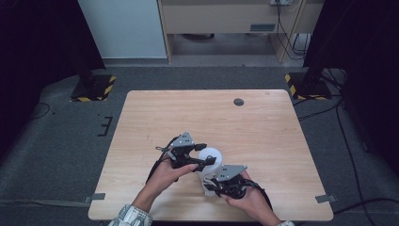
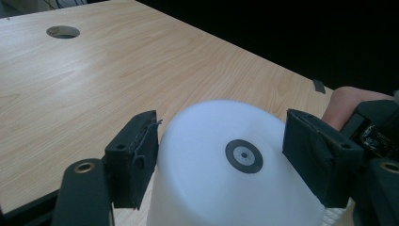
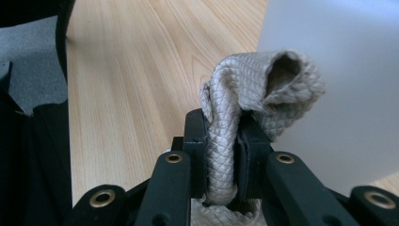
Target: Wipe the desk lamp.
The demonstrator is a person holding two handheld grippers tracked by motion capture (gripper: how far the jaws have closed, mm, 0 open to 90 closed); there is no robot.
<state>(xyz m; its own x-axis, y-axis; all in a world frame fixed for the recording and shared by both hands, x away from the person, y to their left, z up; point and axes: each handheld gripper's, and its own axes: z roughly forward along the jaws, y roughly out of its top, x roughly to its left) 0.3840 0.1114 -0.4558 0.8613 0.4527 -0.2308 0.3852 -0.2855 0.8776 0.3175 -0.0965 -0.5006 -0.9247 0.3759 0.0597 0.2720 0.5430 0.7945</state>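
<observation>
White container (image 2: 235, 160) sits lower centre of frame, L gripper (image 2: 226, 162) jaws clamped on its sides. R gripper (image 3: 221, 150) pinches grey cloth (image 3: 254, 89) tight, just beside container.

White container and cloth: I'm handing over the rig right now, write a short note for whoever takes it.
Left tongs: jaws straddle the top of the upside-down white container, which stands at the near middle of the table; whether the pads press on it is unclear.
Right tongs: shut on a bunched grey-beige cloth, right beside the container's side wall.
Done: container steadied, cloth gripped and brought to the wall.
Left: probably wipe the container's outside with the cloth, then set both down. How much is already wiped can't be told.
</observation>
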